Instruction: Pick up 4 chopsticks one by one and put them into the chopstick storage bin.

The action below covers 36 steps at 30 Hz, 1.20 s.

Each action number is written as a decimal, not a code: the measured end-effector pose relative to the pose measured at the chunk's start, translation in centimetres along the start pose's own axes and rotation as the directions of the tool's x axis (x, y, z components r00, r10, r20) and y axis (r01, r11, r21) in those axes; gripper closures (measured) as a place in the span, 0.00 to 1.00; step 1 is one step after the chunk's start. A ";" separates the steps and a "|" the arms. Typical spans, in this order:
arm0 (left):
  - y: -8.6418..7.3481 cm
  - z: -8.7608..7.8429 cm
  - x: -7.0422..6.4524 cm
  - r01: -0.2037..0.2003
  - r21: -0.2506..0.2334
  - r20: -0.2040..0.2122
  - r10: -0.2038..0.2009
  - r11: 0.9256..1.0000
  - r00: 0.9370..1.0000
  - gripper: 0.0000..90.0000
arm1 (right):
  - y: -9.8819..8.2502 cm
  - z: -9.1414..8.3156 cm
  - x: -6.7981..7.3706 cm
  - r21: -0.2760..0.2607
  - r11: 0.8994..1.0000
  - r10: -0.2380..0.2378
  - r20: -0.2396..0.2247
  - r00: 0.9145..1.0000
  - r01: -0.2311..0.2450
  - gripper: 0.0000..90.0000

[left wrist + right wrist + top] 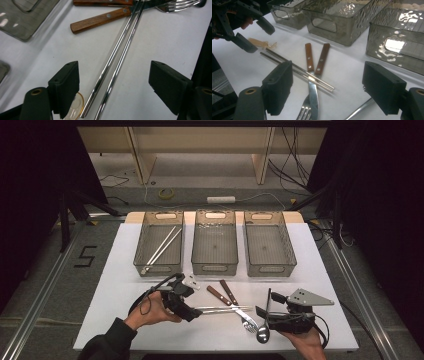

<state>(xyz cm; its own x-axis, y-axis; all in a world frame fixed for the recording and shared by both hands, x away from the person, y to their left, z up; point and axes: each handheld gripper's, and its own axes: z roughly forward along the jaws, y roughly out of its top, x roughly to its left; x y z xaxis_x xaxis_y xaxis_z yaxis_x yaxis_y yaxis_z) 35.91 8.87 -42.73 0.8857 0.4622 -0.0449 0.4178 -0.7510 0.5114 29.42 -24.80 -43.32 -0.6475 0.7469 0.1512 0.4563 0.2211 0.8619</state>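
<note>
Two slim shiny metal chopsticks point(117, 57), side by side, nearly touching

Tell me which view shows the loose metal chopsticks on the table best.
The left gripper view: the chopsticks run large and sharp between its open jaws. The high view shows them small; the right gripper view shows them partly behind its own jaw.

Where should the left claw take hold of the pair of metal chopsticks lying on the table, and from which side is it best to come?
Probably near the free ends of the pair of thin shiny metal chopsticks, coming from above. The open left claw already straddles them there. They lie flat and close together on the white table, so one pinch across both should catch them. Their far ends cross the wooden-handled knives, a poorer spot.
</note>
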 end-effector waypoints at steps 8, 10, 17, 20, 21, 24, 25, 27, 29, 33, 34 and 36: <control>-0.2 1.5 -0.9 -0.054 0.047 0.013 0.054 0.997 0.998 0.39 | 0.0 0.0 0.0 0.002 1.000 0.001 0.000 1.000 -0.001 0.29; -0.2 1.9 -1.0 -0.063 0.055 0.003 0.062 0.997 0.998 0.42 | 0.0 0.0 0.0 0.003 1.000 0.002 -0.001 1.000 -0.002 0.29; -0.2 2.9 -1.3 -0.095 0.082 0.013 0.094 0.992 0.995 0.55 | 0.0 0.1 0.0 0.004 1.000 0.002 -0.001 1.000 -0.002 0.29; -0.1 3.1 -1.4 -0.099 0.089 0.015 0.098 0.991 0.995 0.60 | 0.0 0.1 0.1 0.006 1.000 0.002 -0.002 1.000 -0.002 0.28; -0.1 3.3 -1.4 -0.101 0.092 0.010 0.101 0.991 0.995 0.61 | 0.0 0.1 0.1 0.006 1.000 0.002 -0.002 1.000 -0.002 0.28; 0.0 3.6 -1.3 -0.111 0.106 0.015 0.110 0.988 0.994 0.64 | 0.0 0.2 0.1 0.007 1.000 0.001 -0.002 1.000 -0.001 0.28; -0.1 3.8 -1.3 -0.106 0.106 0.013 0.106 0.989 0.994 0.65 | 0.0 0.2 0.1 0.008 1.000 0.001 -0.002 1.000 -0.001 0.28; -0.1 4.0 -1.3 -0.104 0.109 0.010 0.104 0.988 0.995 0.66 | 0.0 0.2 0.1 0.007 1.000 0.000 -0.002 1.000 0.000 0.28; 0.0 4.1 -1.2 -0.109 0.115 0.006 0.109 0.987 0.994 0.69 | 0.0 0.2 0.1 0.008 1.000 0.000 -0.003 1.000 0.000 0.29; 0.1 4.4 -1.3 -0.122 0.130 -0.001 0.124 0.984 0.992 0.72 | 0.0 0.2 0.1 0.010 1.000 -0.001 -0.004 1.000 0.001 0.28; 0.1 4.4 -1.4 -0.120 0.128 -0.004 0.122 0.984 0.993 0.72 | 0.0 0.2 0.1 0.009 1.000 0.000 -0.003 1.000 0.000 0.28; 0.2 4.5 -1.4 -0.129 0.137 -0.003 0.130 0.982 0.991 0.74 | 0.0 0.2 0.1 0.009 1.000 0.000 -0.003 1.000 0.000 0.28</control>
<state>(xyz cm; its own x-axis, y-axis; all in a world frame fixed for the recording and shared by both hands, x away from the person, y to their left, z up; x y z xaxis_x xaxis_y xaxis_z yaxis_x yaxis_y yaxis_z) 35.71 5.97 -46.40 0.9319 0.3617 0.0251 0.3239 -0.8616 0.3908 29.46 -24.64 -43.41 -0.6492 0.7451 0.1527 0.4617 0.2266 0.8576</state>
